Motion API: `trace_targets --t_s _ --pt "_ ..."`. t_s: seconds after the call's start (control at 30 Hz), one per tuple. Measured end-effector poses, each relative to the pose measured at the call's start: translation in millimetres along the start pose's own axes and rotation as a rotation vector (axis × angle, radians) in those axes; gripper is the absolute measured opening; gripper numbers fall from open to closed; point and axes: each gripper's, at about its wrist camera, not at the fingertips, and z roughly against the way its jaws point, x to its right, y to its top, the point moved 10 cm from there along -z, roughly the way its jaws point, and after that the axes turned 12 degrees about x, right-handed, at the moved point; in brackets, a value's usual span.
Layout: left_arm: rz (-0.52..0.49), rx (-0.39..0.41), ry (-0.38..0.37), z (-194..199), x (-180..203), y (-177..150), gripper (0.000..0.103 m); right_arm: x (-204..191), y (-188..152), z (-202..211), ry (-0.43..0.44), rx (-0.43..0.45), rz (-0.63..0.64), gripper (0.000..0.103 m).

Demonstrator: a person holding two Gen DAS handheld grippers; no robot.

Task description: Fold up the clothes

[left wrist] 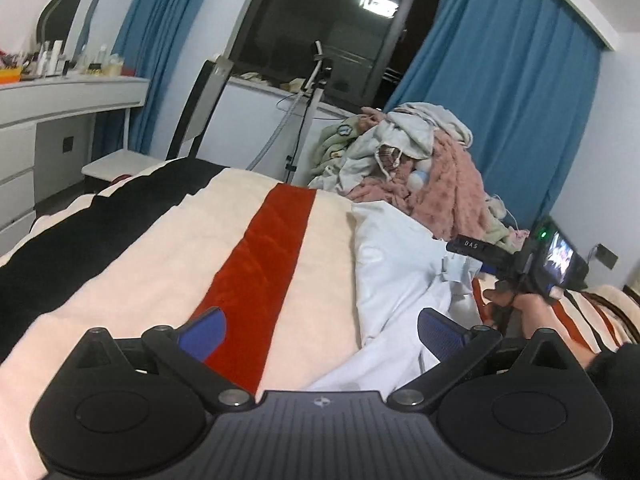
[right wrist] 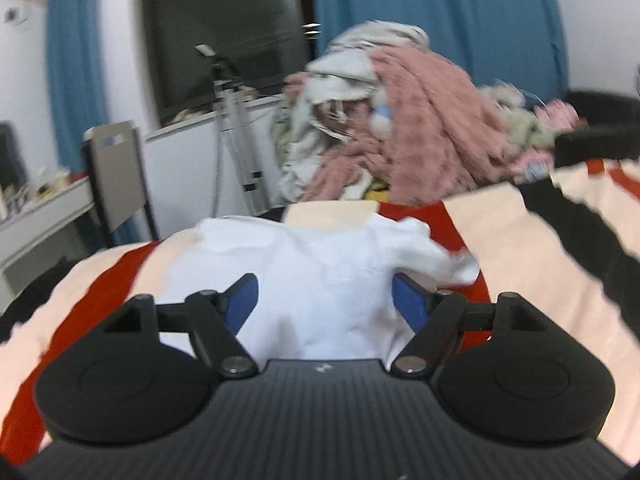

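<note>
- A thin, soft, pale blue-white cotton garment (right wrist: 320, 272) lies rumpled on the striped cream, red and black bed blanket (left wrist: 160, 248), just ahead of the right hand-held gripper (right wrist: 324, 300), whose jaws stand wide and empty.
- It looks light and limp; grip a hem or corner.
- The left hand-held gripper (left wrist: 320, 332) is also wide, empty.
- Only the left view shows the person's hand (left wrist: 536, 316); both show the pink-and-white heap of unfolded clothes (left wrist: 420, 160) beyond.

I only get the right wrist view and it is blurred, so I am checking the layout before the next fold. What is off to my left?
Observer: The left gripper is open, over the striped blanket and the white garment's edge.
Operator: Anything beyond the chair?
Observer: A white desk crowded with bottles.
Operator: Is my own tool visible there?
Observer: Yes, the right gripper reaches over the white garment, with a lit screen on its back.
</note>
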Motion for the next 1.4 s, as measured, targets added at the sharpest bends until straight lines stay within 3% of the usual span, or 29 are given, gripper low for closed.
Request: trace_targets --t_s 0.27,0.37,0.5,0.7,0.87,1.03,1.27,1.4 --pt "-0.076 0.024 -0.092 28.5 23.6 6.9 0.103 -23.3 36.0 134.8 0.043 0.037 -0.009 0.075" --pt "-0.120 -0.011 -0.135 46.0 34.4 4.6 0.103 -25.0 43.4 196.7 0.038 0.057 -0.041 0.075" --pt "-0.095 -0.020 -0.206 74.3 41.5 6.8 0.103 -25.9 40.1 278.6 0.014 0.072 -0.065 0.075" --pt "-0.156 0.002 -0.222 94.0 52.0 5.7 0.103 -29.7 24.1 369.6 -0.036 0.125 -0.015 0.075" --pt "-0.181 -0.026 -0.220 94.0 53.2 -2.7 0.103 -25.5 5.4 401.9 -0.055 0.138 -0.026 0.075" --pt "-0.190 -0.090 -0.203 82.5 53.3 -12.1 0.103 -8.2 -2.3 393.0 -0.078 0.111 -0.098 0.075" --pt "-0.171 -0.335 -0.263 35.1 42.2 -17.1 0.101 4.9 -14.5 383.1 -0.088 0.059 -0.163 0.075" --pt "-0.149 -0.426 -0.289 -1.4 19.9 -6.0 0.100 8.6 -19.1 383.2 -0.081 0.038 -0.208 0.075"
